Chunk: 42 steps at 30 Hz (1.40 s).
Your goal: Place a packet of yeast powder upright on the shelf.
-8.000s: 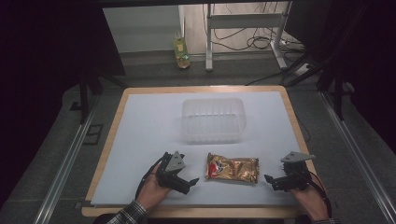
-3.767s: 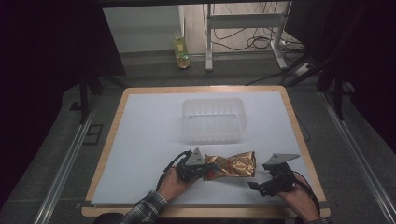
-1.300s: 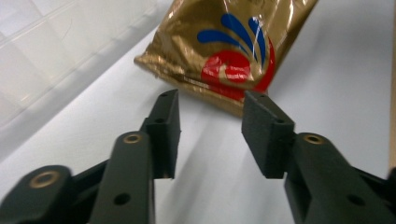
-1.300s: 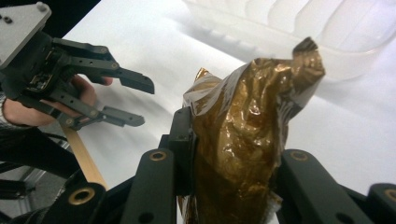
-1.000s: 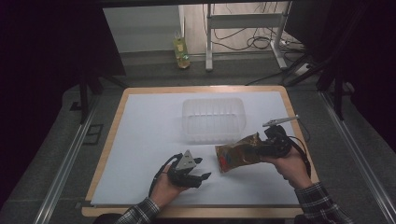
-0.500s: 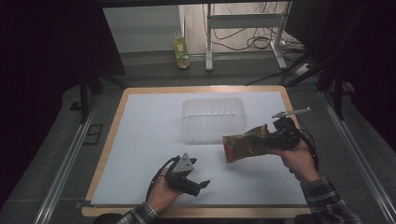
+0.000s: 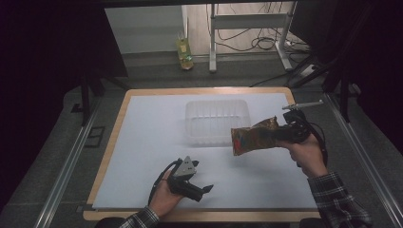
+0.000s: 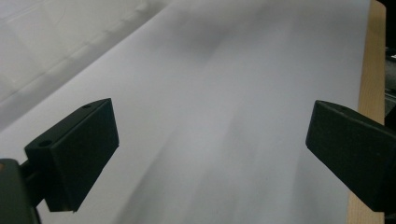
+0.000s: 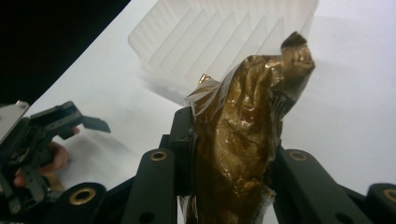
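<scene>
Two claws over white-covered bench [image 7: 142, 142]. Right claw [image 7: 278, 135] clamped tight on crinkly brown snack bag [image 7: 254, 137], bag lifted clear of bench, sticking out leftward from jaws, just in front of clear plastic tray [image 7: 216, 118]. In right claw view bag [image 9: 243, 140] pinched between both jaws, tray [image 9: 219, 42] beyond it. Left claw [image 7: 202, 190] low near front edge of bench, jaws just been opening, now spread wide, nothing between them; white sheet [image 8: 224, 116] under them.
</scene>
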{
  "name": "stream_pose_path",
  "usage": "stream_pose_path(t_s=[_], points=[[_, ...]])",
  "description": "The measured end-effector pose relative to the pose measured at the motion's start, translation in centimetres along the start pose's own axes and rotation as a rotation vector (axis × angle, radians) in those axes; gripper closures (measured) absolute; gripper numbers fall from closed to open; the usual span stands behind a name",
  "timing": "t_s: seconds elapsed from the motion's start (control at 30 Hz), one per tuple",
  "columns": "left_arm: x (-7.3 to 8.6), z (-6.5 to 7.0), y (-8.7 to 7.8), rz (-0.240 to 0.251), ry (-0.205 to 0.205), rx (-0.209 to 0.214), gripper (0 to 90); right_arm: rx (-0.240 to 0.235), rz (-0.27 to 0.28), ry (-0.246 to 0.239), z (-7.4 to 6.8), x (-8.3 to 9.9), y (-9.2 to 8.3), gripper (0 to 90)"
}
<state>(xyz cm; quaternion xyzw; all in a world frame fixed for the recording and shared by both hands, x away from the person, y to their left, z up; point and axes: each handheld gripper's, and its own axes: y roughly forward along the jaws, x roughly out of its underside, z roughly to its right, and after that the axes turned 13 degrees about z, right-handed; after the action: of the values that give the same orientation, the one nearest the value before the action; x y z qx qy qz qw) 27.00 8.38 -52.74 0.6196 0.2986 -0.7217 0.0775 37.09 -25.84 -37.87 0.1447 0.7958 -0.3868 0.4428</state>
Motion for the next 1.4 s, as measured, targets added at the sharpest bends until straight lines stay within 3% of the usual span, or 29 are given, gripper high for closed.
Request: stream_pose_path(t_s=[0.23,0.57,0.77,1.0,1.13,1.4], points=[[0.2,0.0,0.2,-0.014,0.018,-0.015,1.1,0.029,0.028,-0.004,0.1,-1.5,0.2,68.7],[0.3,-0.1,0.2,-0.026,0.027,-0.026,1.0,0.071,0.053,0.009,0.8,-3.3,1.9,68.9],[0.2,-0.1,0.1,-0.022,0.033,-0.03,1.0,0.116,0.057,-0.02,0.8,-4.5,3.1,69.0],[0.2,-0.1,0.1,-0.017,0.036,-0.032,1.1,0.141,0.048,-0.009,1.1,-5.5,4.5,69.0],[0.2,-0.1,0.1,-0.014,0.037,-0.03,1.1,0.18,0.023,-0.031,1.1,-5.7,5.5,68.9],[0.2,-0.1,0.1,-0.017,0.043,-0.034,1.2,0.194,-0.013,-0.025,1.2,-5.8,7.4,68.8]])
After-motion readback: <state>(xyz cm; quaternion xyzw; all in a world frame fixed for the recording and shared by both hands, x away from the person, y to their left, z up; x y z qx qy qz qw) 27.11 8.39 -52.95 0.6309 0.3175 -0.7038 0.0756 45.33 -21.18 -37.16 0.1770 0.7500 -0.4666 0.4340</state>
